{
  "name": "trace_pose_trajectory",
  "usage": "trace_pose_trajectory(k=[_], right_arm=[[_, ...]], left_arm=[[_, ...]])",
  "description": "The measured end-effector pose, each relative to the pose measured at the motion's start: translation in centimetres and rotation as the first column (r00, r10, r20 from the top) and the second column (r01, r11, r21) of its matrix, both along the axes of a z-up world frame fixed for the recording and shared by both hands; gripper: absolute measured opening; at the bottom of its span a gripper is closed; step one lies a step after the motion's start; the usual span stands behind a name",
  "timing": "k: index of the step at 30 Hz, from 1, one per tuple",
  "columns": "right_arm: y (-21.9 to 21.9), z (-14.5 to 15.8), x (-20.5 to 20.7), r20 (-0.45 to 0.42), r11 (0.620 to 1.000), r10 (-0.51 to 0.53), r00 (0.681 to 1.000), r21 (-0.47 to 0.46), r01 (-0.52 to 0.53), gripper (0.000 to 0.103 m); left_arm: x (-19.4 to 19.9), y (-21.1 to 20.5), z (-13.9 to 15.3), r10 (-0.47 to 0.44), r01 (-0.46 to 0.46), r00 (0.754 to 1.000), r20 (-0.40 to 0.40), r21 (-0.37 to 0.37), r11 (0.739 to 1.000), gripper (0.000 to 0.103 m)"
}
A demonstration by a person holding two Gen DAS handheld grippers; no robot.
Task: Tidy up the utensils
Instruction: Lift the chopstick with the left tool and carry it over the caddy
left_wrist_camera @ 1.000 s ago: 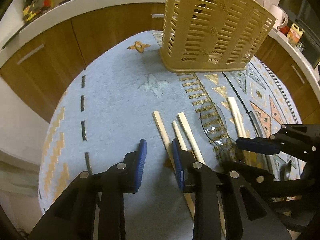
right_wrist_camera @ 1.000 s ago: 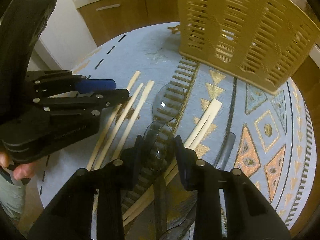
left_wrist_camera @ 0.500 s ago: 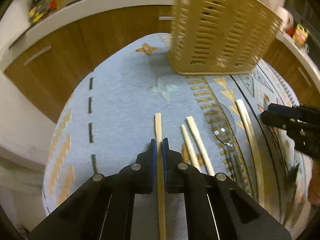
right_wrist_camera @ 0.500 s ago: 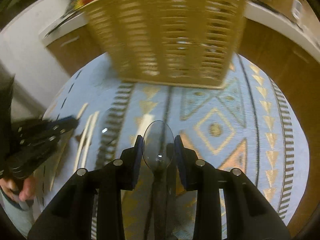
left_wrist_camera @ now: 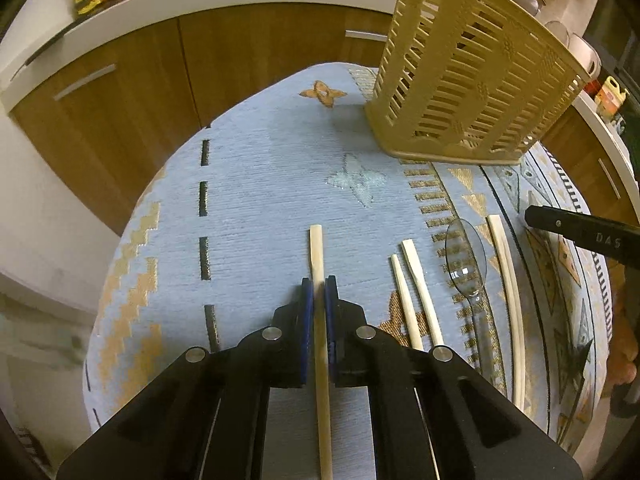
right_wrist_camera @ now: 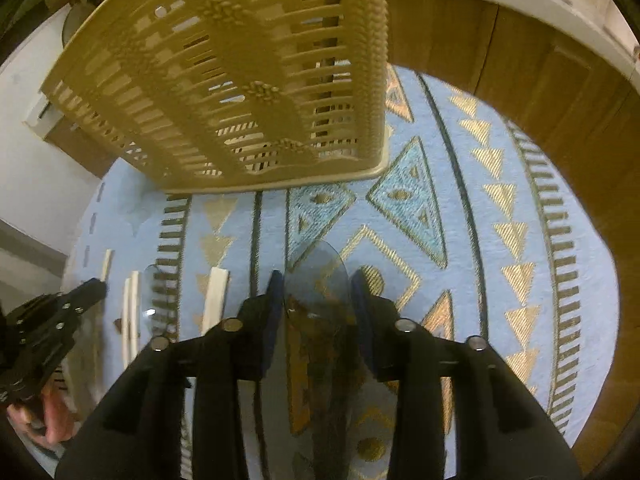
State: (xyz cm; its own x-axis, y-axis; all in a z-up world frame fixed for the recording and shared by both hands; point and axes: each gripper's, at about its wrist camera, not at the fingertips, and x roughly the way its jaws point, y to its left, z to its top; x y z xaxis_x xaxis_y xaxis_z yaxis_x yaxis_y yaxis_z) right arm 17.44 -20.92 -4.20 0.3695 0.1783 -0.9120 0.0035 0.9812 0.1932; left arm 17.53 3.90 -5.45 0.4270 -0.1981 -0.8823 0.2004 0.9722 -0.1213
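My left gripper [left_wrist_camera: 319,294] clamps a wooden chopstick [left_wrist_camera: 316,248] near the tablecloth's [left_wrist_camera: 256,184] left edge; my right gripper's [right_wrist_camera: 316,292] jaws are opening around a clear plastic spoon [right_wrist_camera: 316,276] before the basket [right_wrist_camera: 240,80]

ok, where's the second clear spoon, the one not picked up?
Left wrist view: the clear spoon lies on the tablecloth, right of centre, between two loose chopsticks and a joined chopstick pair.
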Motion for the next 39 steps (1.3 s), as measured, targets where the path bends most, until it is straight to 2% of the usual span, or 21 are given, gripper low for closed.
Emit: trace_pose_trajectory(k=[1, 2, 5, 9, 12, 16, 17, 19, 24, 26, 29, 33, 39], right_arm=[[-0.3, 0.1, 0.0, -0.009, 1.0, -0.005, 1.0, 0.008, 0.005, 0.052], [-0.8, 0.5, -0.2, -0.011, 1.0, -0.007, 1.0, 0.004, 0.007, 0.058], [-1.3, 1.1, -0.7, -0.03, 0.999, 0.022, 0.999, -0.049, -0.023, 0.058], [-0.2, 0.5, -1.6, -0.052, 0.992, 0.065, 0.997, -0.104, -0.07, 0.057], [0.7, 0.6, -1.4, -0.056, 0.983, 0.088, 0.995, -0.156, -0.096, 0.053], [2.5, 0.5, -0.7, -0.063, 0.966, 0.105, 0.992, -0.23, -0.117, 0.035], [3.3, 0.3, -0.4, -0.069, 0.966, 0.114, 0.991, -0.224, -0.127, 0.03], [3.5, 0.4, -0.5, -0.075, 0.966, 0.122, 0.99, -0.22, -0.136, 0.03], [3.6, 0.5, -0.8, -0.06, 0.967, 0.129, 0.99, -0.215, -0.139, 0.029], [4.6, 0.2, -1.1, -0.053, 0.966, 0.131, 0.99, -0.215, -0.14, 0.029], [5.1, -0.3, -0.9, -0.043, 0.972, 0.138, 0.99, -0.187, -0.143, 0.029], [4.4, 0.4, -2.0, 0.005, 0.98, 0.152, 0.988, -0.133, -0.15, 0.029], [2.9, 4.2, -6.1, 0.185, 0.981, 0.19, 0.964, -0.067, -0.181, 0.029]], left_arm=[[0.2, 0.2, 0.0, -0.007, 0.007, 1.0, -0.013, -0.012, 1.0, 0.005], [0.6, 0.5, 0.1, -0.017, 0.016, 0.999, -0.033, -0.036, 0.999, 0.005], [1.8, 1.3, 0.1, -0.039, 0.032, 0.996, -0.085, -0.077, 0.997, 0.005], [2.0, 0.9, 0.1, -0.088, 0.084, 0.989, -0.117, -0.036, 0.996, 0.006], [1.9, 0.0, 0.2, -0.122, 0.126, 0.984, -0.133, 0.02, 0.992, 0.008], [2.1, -1.5, 0.2, -0.163, 0.178, 0.975, -0.153, 0.093, 0.979, 0.011], [2.1, -1.9, 0.1, -0.177, 0.196, 0.972, -0.156, 0.12, 0.973, 0.011], [1.9, -2.4, 0.0, -0.189, 0.215, 0.968, -0.164, 0.155, 0.964, 0.013], [2.0, -2.7, 0.0, -0.207, 0.238, 0.961, -0.185, 0.165, 0.957, 0.012], [1.9, -3.1, 0.0, -0.193, 0.226, 0.966, -0.172, 0.196, 0.954, 0.006], [1.5, -2.7, 0.3, -0.186, 0.21, 0.974, -0.132, 0.206, 0.956, 0.004], [0.5, -2.2, 1.1, -0.161, 0.168, 0.985, -0.059, 0.154, 0.974, 0.004], [-1.6, -1.1, 5.2, -0.112, 0.112, 0.986, 0.12, 0.008, 0.994, 0.004]])
